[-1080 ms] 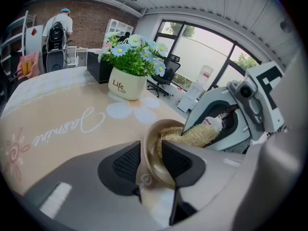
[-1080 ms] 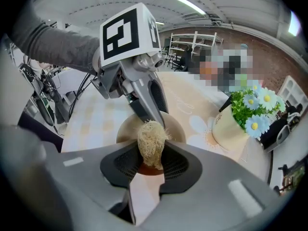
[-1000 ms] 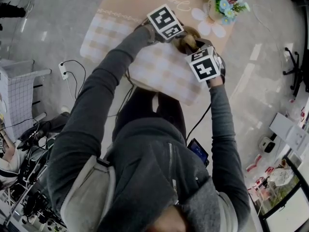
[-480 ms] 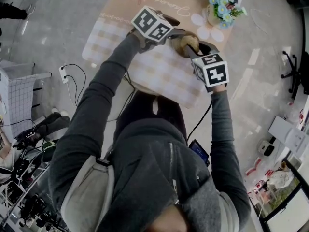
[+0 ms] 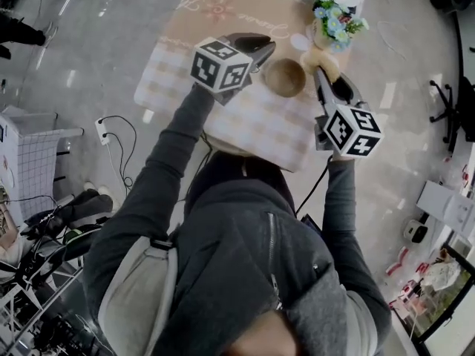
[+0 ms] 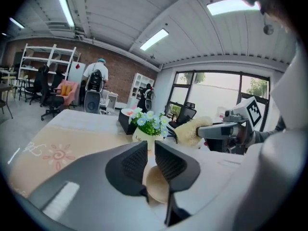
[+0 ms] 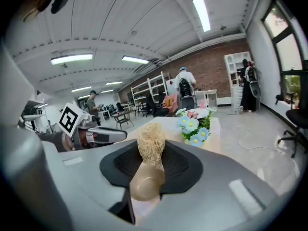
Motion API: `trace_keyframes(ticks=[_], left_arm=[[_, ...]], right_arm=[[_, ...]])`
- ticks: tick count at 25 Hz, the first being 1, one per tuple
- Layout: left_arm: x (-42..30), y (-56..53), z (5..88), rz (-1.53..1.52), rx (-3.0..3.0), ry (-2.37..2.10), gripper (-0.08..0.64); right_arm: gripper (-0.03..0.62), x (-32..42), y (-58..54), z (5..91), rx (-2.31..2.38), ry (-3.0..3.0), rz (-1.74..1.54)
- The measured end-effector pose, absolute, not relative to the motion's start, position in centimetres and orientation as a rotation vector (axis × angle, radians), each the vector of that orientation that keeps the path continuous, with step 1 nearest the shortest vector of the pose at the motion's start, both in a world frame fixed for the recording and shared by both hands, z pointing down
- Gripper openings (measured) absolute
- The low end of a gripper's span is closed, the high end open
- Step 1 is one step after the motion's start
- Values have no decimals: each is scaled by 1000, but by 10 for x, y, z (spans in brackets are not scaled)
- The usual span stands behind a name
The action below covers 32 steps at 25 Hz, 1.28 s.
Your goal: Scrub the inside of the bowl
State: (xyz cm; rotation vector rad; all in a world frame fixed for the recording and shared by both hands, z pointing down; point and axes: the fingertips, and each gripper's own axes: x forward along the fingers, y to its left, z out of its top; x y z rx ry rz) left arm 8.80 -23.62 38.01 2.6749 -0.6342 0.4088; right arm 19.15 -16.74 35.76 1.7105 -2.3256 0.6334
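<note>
We see a bench [image 5: 194,22] under a cloth [image 5: 256,128]; a bowl [image 5: 285,77] stands on it, with a flower pot [image 5: 332,22] at far right.

Honestly, not much is coming through as readable here. The tablecloth [image 5: 256,128] is carrying curly script next to a little sun drawing [image 6: 54,154], but it's looking too small and loopy for me to spell out. The flower pot [image 6: 139,137] is showing dark lettering that's starting with what looks like "Li", and the rest is getting cut off by the left claw [image 6: 150,148]. The cube [image 5: 220,65] on that claw and the cube [image 5: 354,130] on the right claw [image 5: 320,73] are wearing black-and-white square codes, no letters or numbers.
</note>
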Motion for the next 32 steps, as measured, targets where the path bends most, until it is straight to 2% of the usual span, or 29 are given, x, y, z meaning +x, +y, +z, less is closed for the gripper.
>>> trace_keyframes(ticks=[4,14,32], left_arm=[[85,-226,372,320,2702,-694,11],[70,-194,380,180,2743,-836,9],[63,-163,409,230,2698,-854,9]], right_arm=[[110,210,-156,352,1924,-2301,604],[112,246,-115,390,2283,-2050,585],[107,236,-87,415,2265,-1963,635]])
